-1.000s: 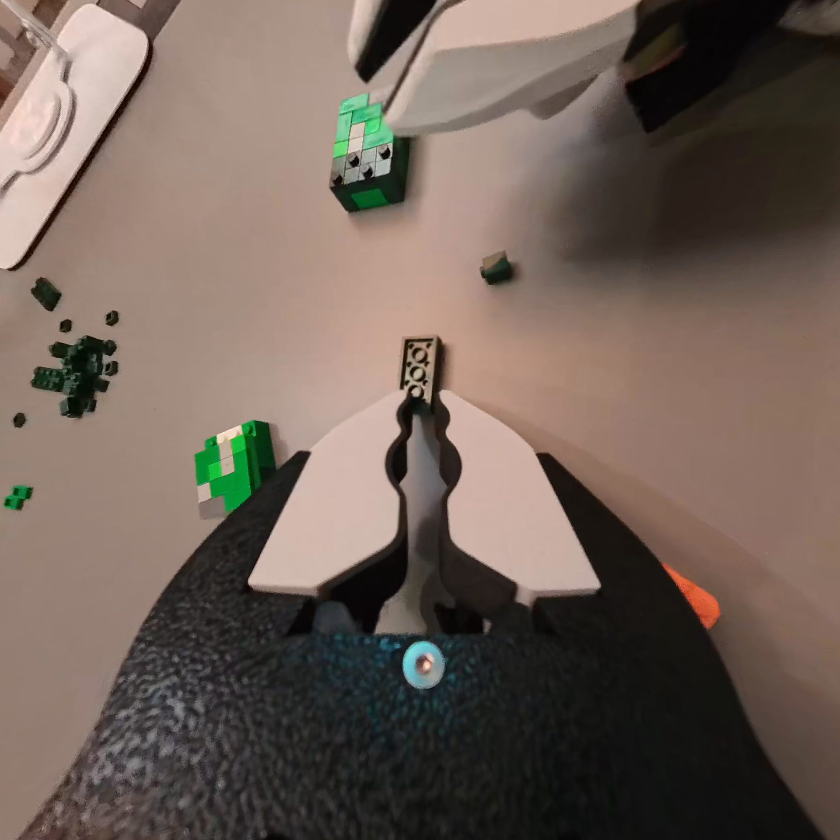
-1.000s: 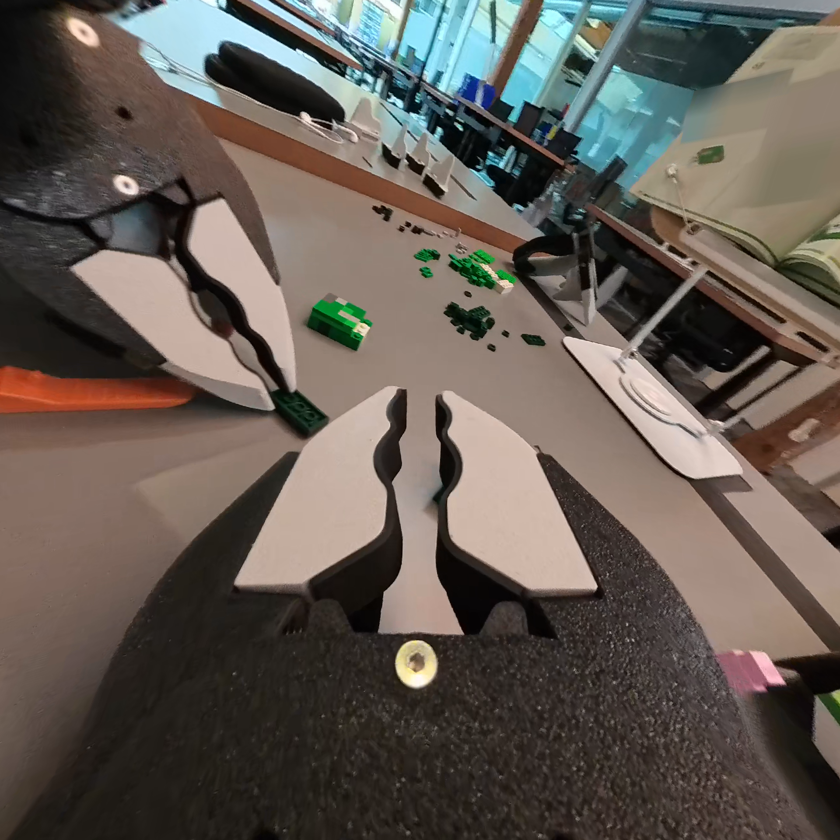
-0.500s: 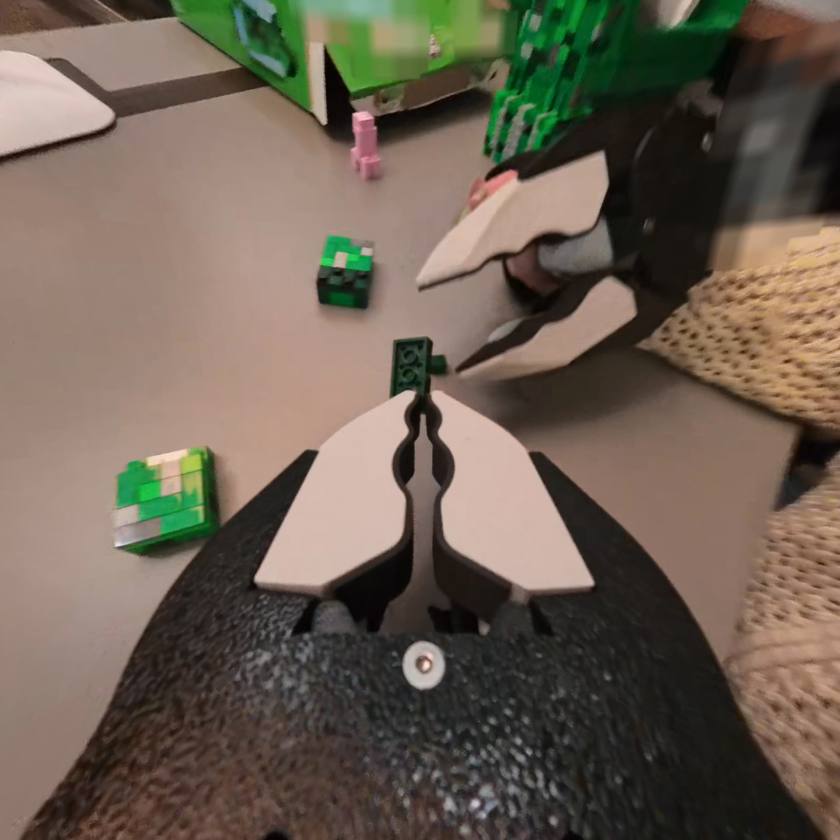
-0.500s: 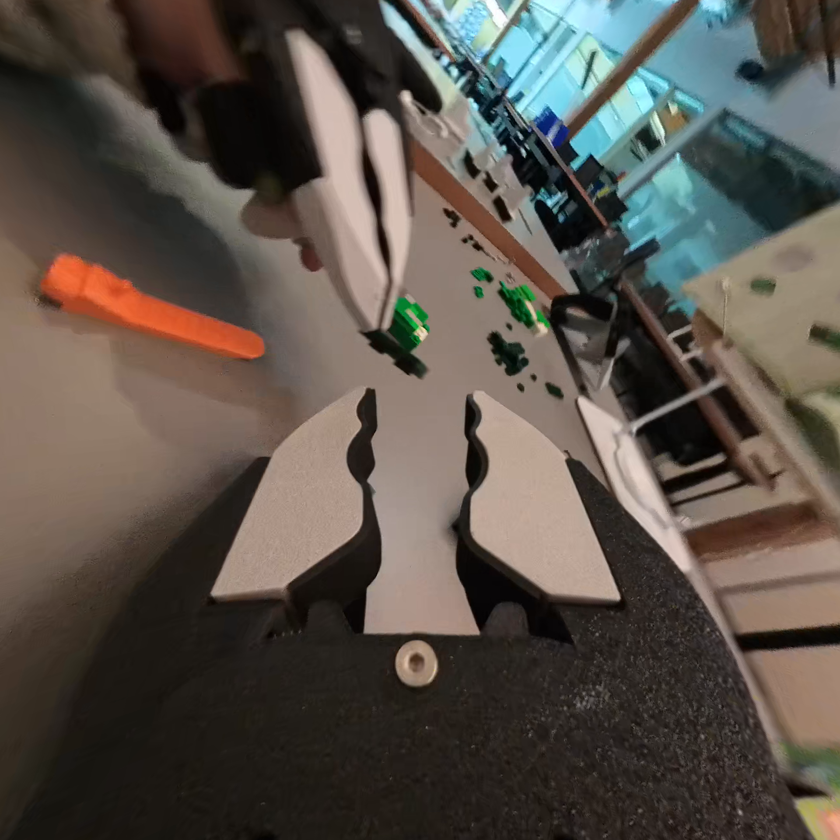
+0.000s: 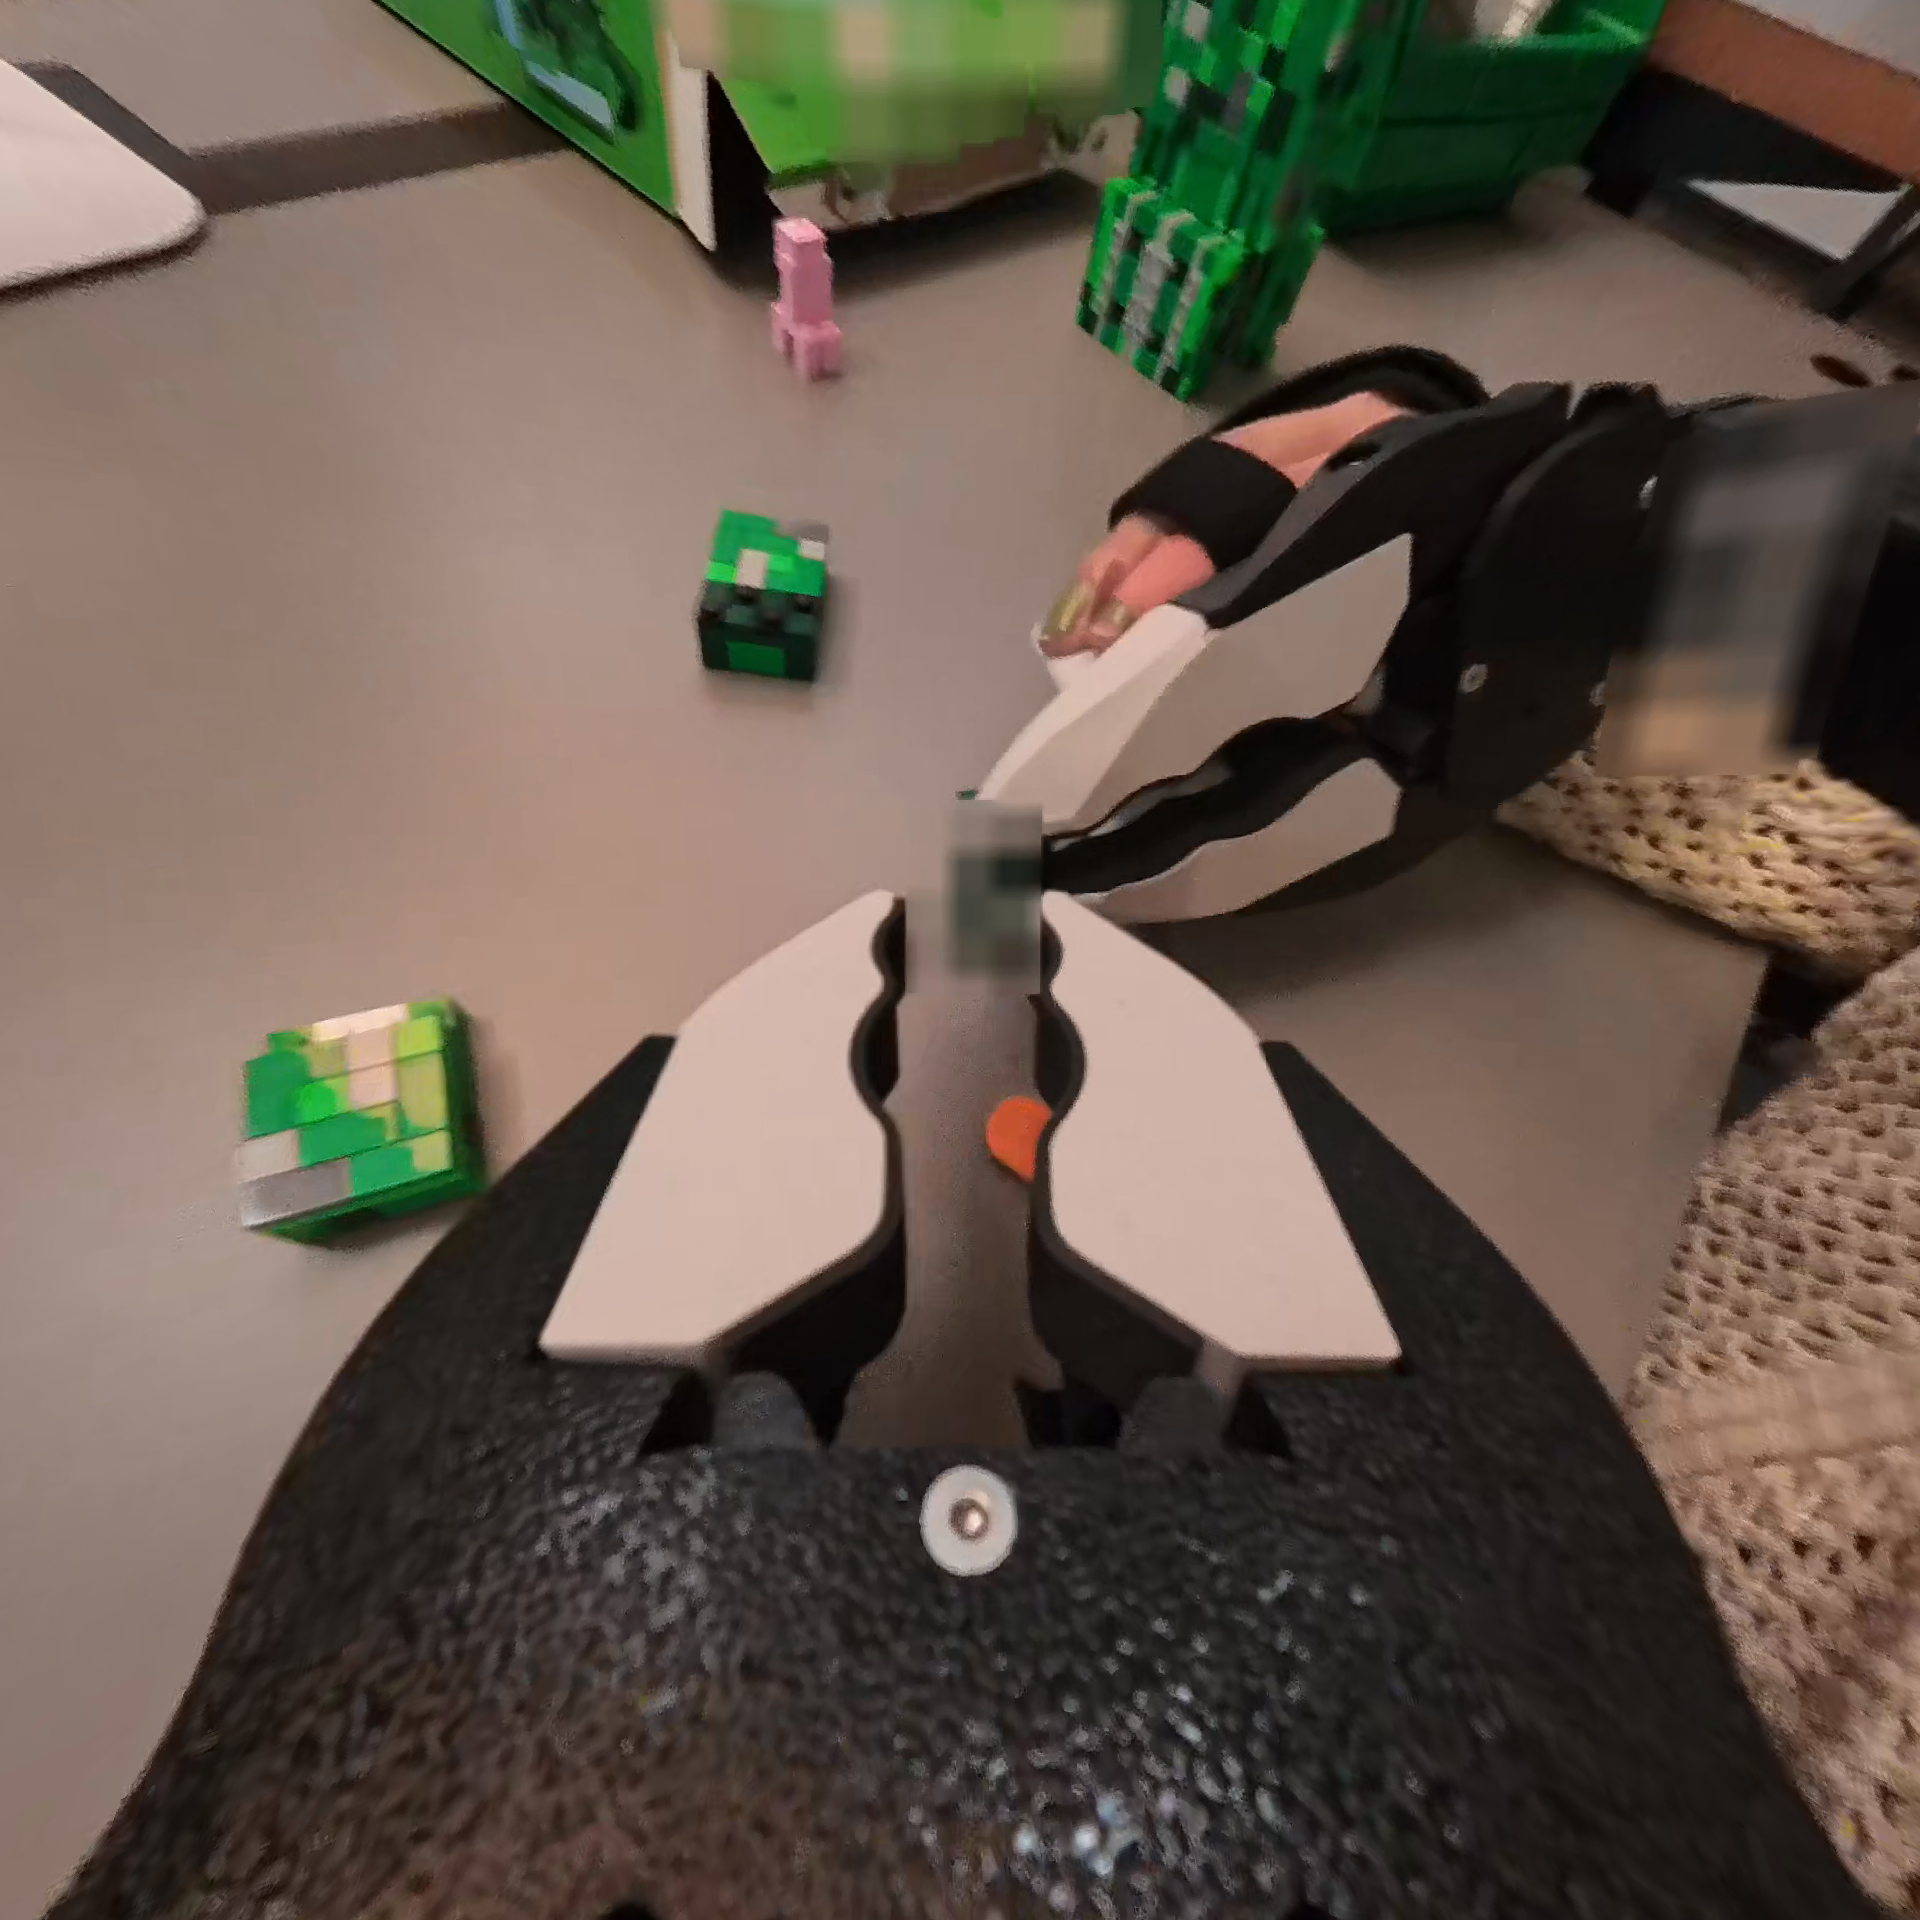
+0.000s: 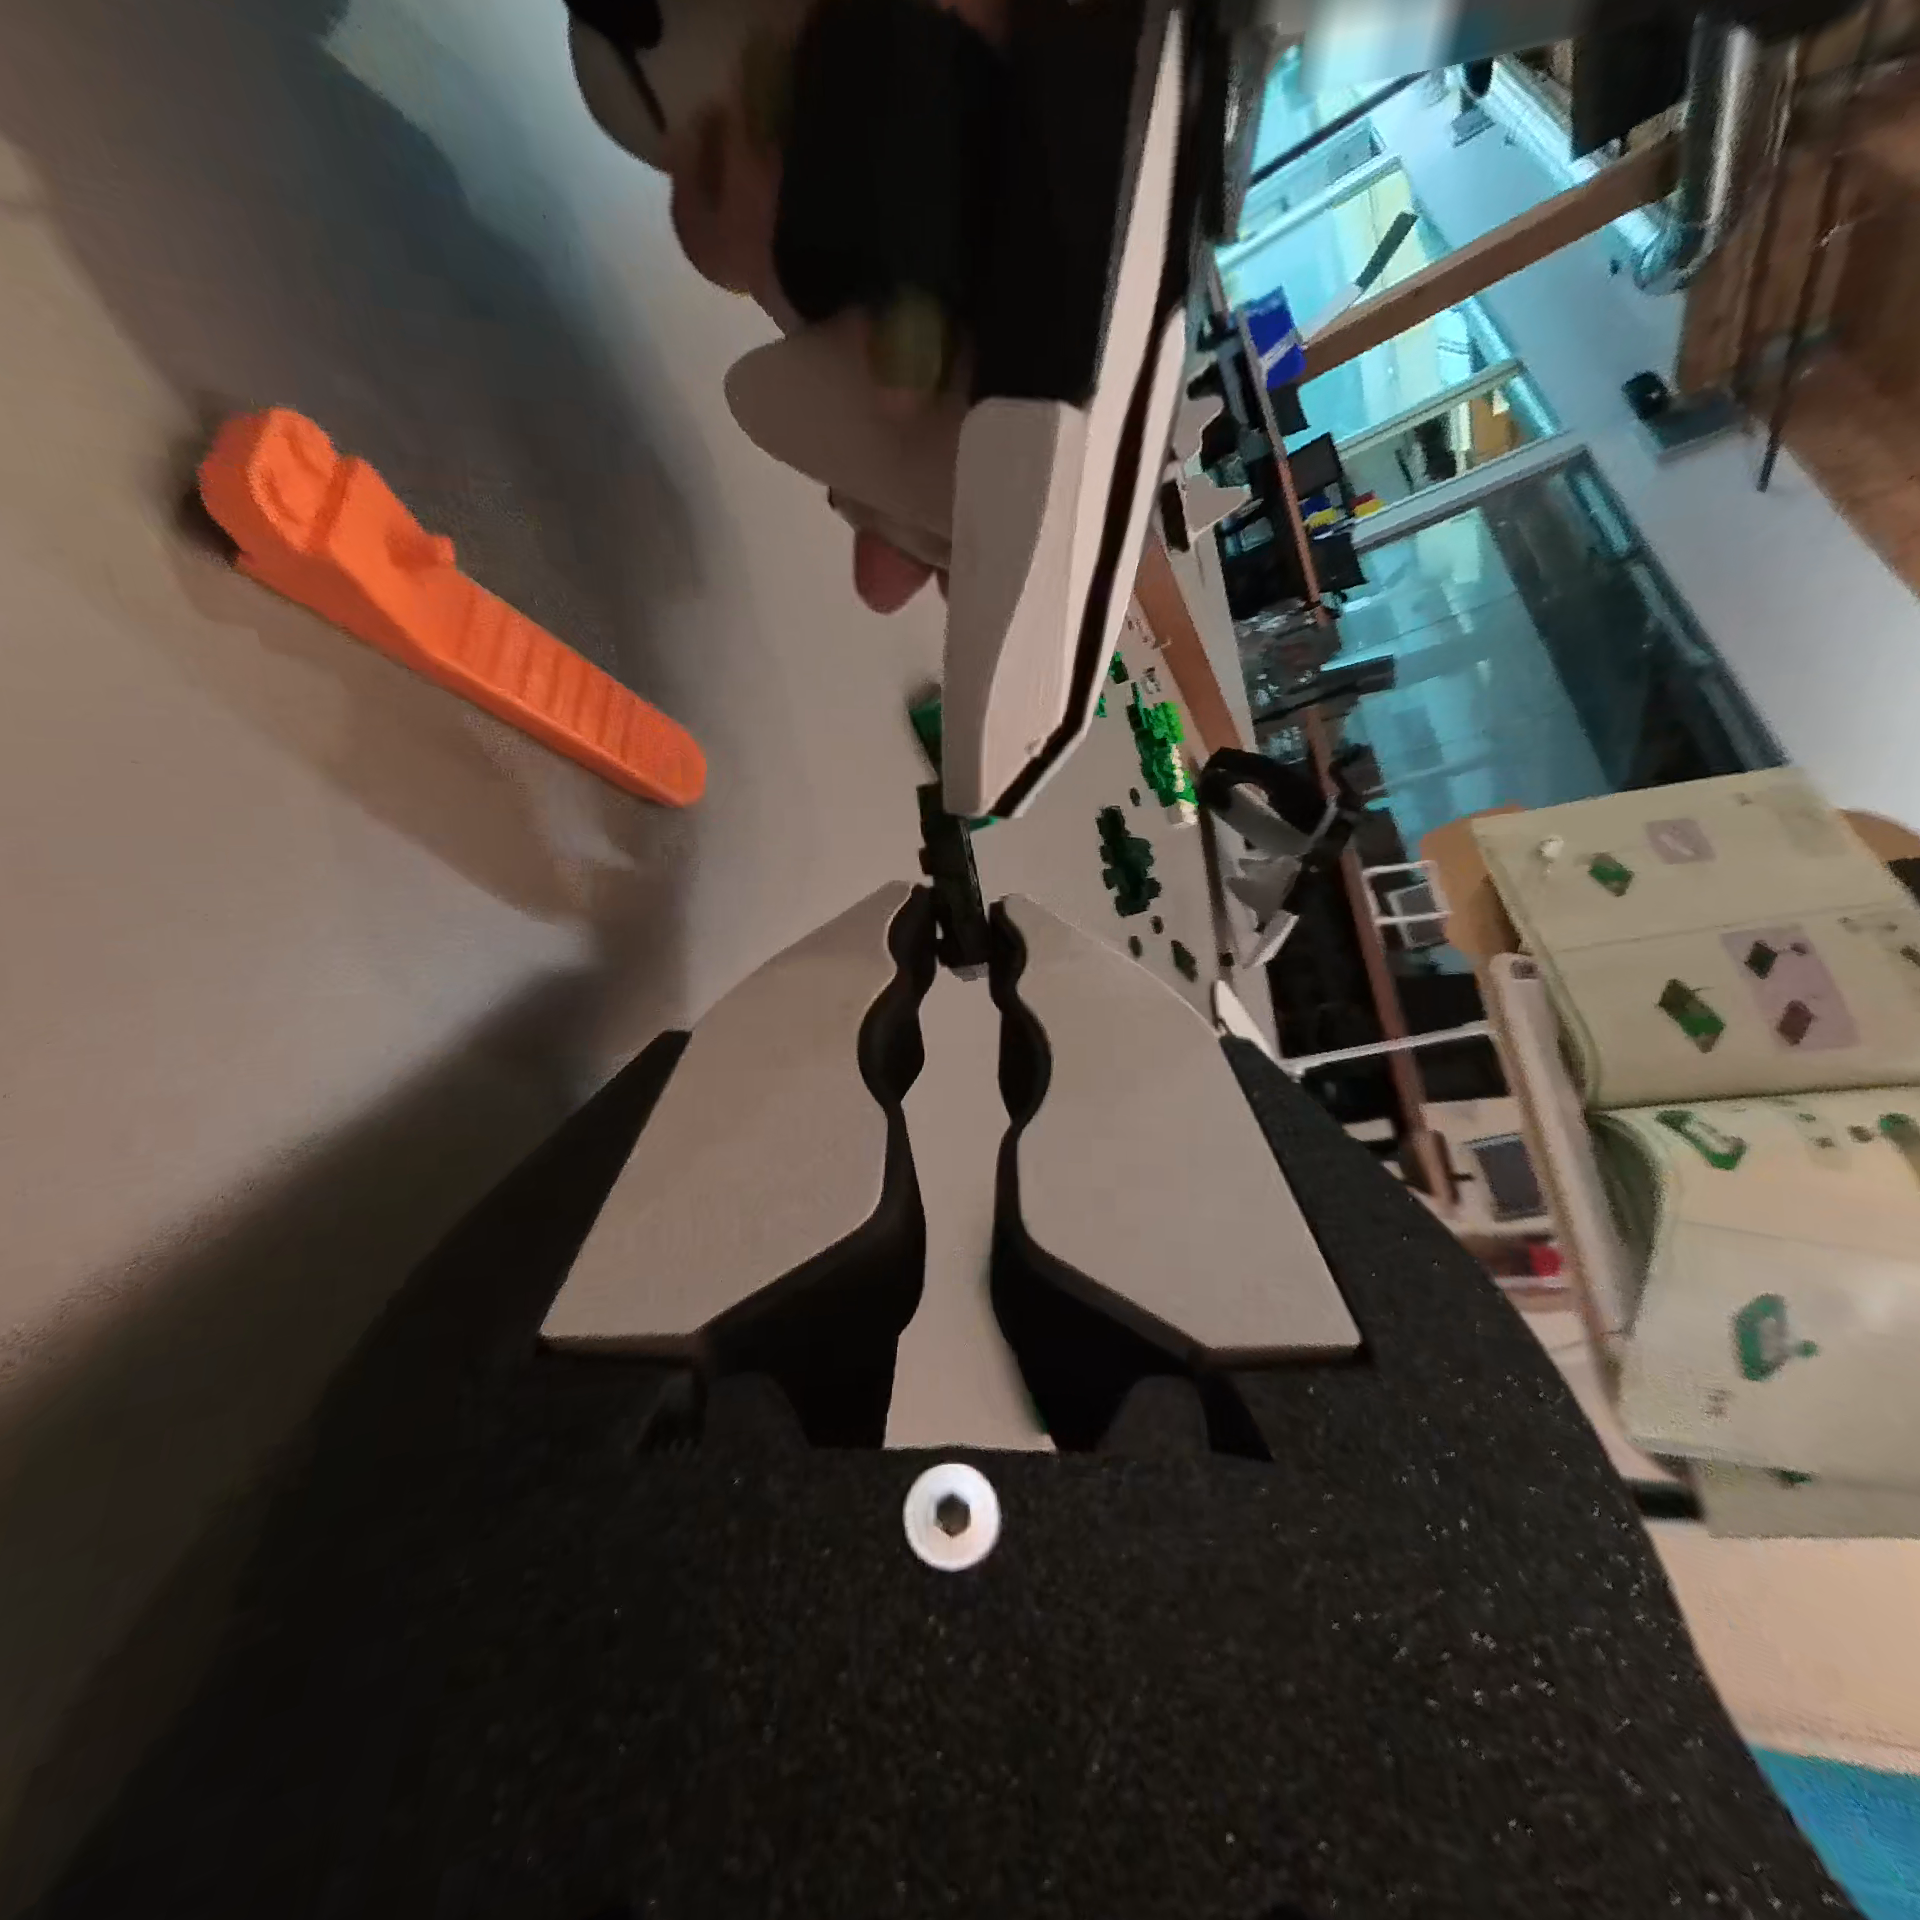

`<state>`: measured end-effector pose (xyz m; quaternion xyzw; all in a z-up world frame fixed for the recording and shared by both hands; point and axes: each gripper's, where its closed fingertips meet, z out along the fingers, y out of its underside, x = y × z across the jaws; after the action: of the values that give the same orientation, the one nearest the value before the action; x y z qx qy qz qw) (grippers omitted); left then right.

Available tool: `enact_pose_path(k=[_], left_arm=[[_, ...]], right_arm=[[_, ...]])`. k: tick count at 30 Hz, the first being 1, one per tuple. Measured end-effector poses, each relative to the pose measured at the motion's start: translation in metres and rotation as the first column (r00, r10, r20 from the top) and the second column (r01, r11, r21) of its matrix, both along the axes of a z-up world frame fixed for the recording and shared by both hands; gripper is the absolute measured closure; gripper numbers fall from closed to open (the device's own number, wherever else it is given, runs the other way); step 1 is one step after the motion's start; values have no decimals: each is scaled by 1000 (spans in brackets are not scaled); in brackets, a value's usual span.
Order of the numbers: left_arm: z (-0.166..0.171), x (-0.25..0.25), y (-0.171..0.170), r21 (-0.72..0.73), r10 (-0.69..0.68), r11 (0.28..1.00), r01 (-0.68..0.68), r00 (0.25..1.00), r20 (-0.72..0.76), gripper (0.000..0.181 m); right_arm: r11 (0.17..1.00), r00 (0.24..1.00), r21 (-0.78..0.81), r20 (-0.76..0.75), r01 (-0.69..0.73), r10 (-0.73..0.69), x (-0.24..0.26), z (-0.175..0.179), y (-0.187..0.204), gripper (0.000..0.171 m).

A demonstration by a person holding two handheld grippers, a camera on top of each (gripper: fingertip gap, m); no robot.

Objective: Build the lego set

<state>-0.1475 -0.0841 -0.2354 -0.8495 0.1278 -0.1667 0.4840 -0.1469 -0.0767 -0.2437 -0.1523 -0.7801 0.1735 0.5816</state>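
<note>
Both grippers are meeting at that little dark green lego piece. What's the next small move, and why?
Probably push the two ends gently together, then open the right gripper. It and the left gripper both pinch the small dark green lego plate, tip to tip. Blur hides whether any joint is seated.

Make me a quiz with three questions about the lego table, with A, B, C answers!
1. Where is the pink figure? A on a chair; B on the table by the green box; C on the floor.
2. What colour is the long tool? A blue; B yellow; C orange.
3. The right gripper is: A shut on a dark green lego piece; B wide open; C out of sight.
Answers: B, it stands before the box; C, plainly orange; A, its fingertips pinch the piece.
</note>
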Motion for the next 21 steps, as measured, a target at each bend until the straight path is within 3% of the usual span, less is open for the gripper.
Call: enact_pose_path(k=[5,10,14,21], left_arm=[[1,-5,-3,48,-8,999,14,991,-132,143],[16,5,-6,262,-30,954,144,918,-395,154],[10,7,-7,259,-37,944,204,845,-533,164],[14,15,-11,295,-67,924,242,864,-498,160]], right_arm=[[974,997,-224,67,-31,47,3,2,-5,162],[830,972,-552,144,-77,186,10,10,-17,163],[778,962,-621,143,-96,232,14,15,-17,163],[791,950,-603,176,-104,259,17,10,-22,163]])
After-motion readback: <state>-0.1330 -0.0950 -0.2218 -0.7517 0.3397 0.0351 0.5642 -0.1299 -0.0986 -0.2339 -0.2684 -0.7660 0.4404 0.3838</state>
